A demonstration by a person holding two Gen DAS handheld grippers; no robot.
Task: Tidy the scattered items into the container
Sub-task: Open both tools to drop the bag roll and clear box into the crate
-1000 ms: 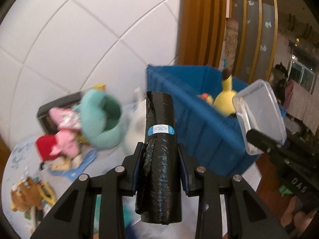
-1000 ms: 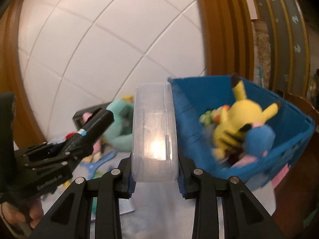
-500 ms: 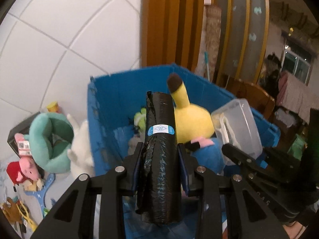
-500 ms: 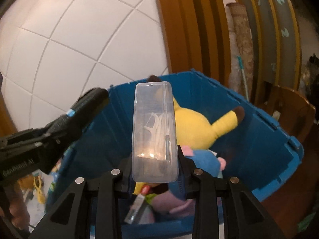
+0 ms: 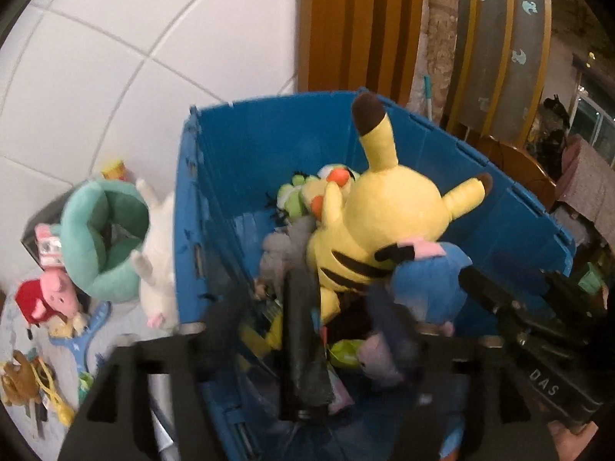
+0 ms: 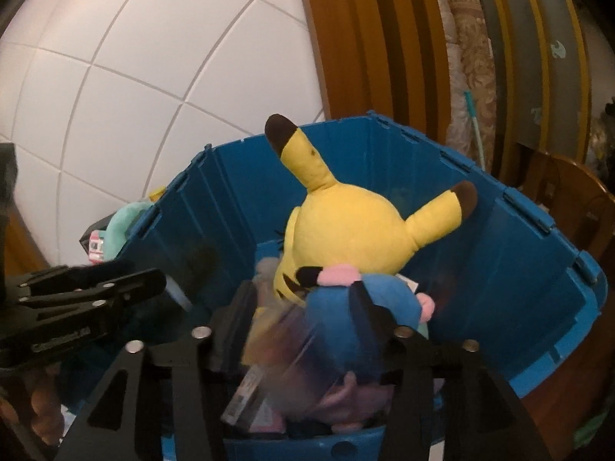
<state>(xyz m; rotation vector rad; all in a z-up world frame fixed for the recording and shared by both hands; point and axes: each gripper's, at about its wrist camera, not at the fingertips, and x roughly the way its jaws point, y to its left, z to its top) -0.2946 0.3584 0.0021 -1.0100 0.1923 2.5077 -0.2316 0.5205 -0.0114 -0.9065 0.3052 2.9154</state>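
Observation:
The blue bin (image 5: 246, 161) (image 6: 511, 253) holds a yellow plush (image 5: 380, 223) (image 6: 346, 230), a blue plush (image 5: 426, 288) (image 6: 361, 296) and other toys. My left gripper (image 5: 307, 307) is open over the bin; the black roll of bags (image 5: 303, 345) is blurred and loose between its spread fingers. My right gripper (image 6: 303, 307) is open over the bin too; the clear plastic box (image 6: 300, 349) is a blur between its fingers, tilted downward. Each gripper shows at the edge of the other's view.
Left of the bin lie a teal plush ring (image 5: 103, 238), a white plush (image 5: 157, 257), a pink and red plush (image 5: 42, 299), a blue racket (image 5: 82, 334) and a brown toy (image 5: 19, 380). A tiled wall and wooden slats stand behind.
Both grippers moved from beside the bin to above it and opened. The black roll and the clear box were let go and are dropping into the bin.

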